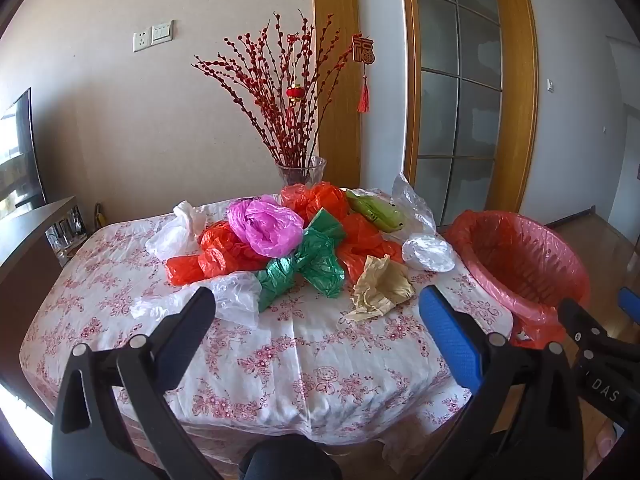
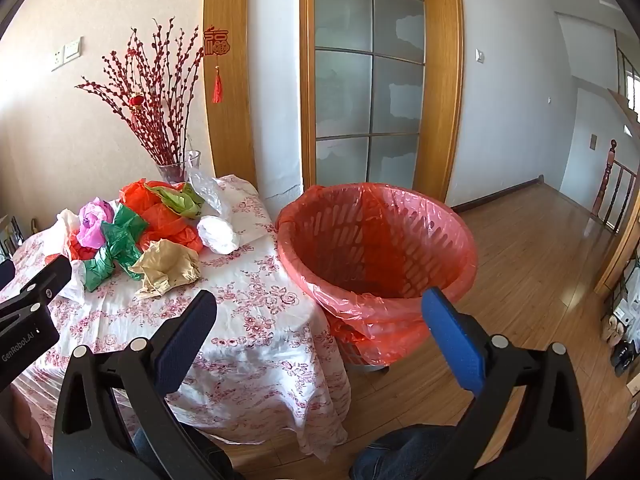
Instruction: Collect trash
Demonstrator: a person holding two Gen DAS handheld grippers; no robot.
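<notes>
You hold both tongs, left tongs [image 1: 316,320] and right tongs [image 2: 320,320], spread wide and empty above the table [image 1: 304,360]. Crumpled bags [image 1: 280,248] lie piled there, just beside the red-lined bin [image 2: 376,248]

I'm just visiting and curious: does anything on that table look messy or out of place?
Yes. Crumpled plastic bags and a wad of tan paper lie heaped on the floral tablecloth, while the red-lined wastebasket beside it looks empty.

Bench [image 1: 304,360]: covered by a flowery cloth [image 1: 132,276]
On it: crumpled bags [image 1: 276,240], glass vase [image 1: 302,170]
Floor [image 2: 532,264]: red-lined bin [image 2: 376,256]
</notes>
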